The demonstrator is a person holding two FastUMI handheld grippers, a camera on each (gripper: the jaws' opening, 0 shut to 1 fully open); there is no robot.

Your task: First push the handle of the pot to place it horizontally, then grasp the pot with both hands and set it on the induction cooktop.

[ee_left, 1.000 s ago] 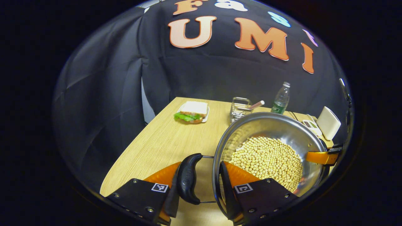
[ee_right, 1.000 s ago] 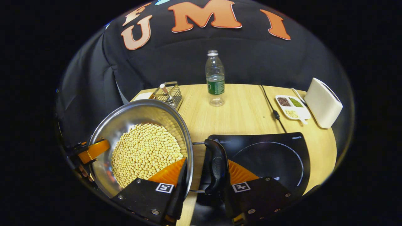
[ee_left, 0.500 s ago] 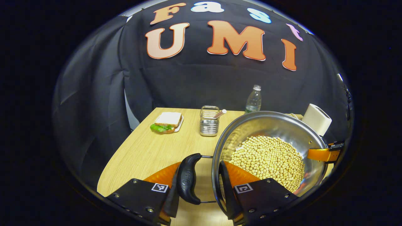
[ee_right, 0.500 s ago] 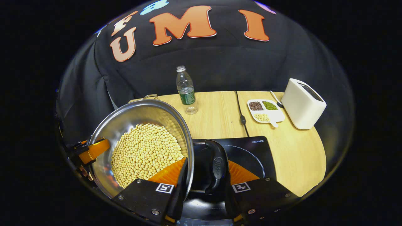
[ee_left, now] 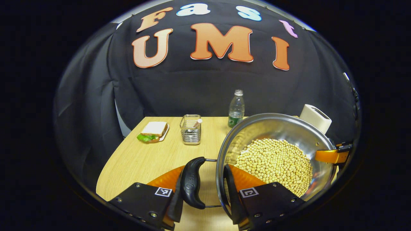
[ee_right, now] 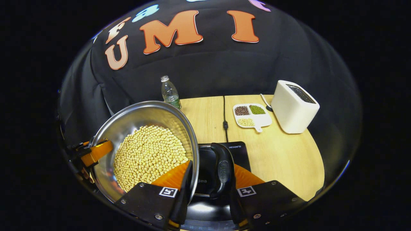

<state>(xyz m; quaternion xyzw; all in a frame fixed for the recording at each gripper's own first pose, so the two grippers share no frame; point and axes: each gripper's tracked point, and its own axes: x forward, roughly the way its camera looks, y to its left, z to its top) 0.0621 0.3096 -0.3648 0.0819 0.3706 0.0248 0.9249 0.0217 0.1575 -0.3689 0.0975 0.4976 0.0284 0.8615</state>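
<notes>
A: Even, bright light from above; the wooden surface point(ee_left: 151, 160) looks warm and sharp.
B: Glare on the pot's point(ee_right: 141, 118) steel wall and the cooktop point(ee_right: 205, 205) glass. Fisheye bends the edges; the dark cloth swallows light.

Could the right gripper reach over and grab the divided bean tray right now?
Probably not: the right gripper is shut on the pot by its handle. The tray lies unobstructed beyond the cooktop.

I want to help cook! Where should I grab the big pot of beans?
Grab the pot by its two black side handles, one from each side. They stick out past the rim, so it stays level. Both grippers' jaws hold it there now.
</notes>
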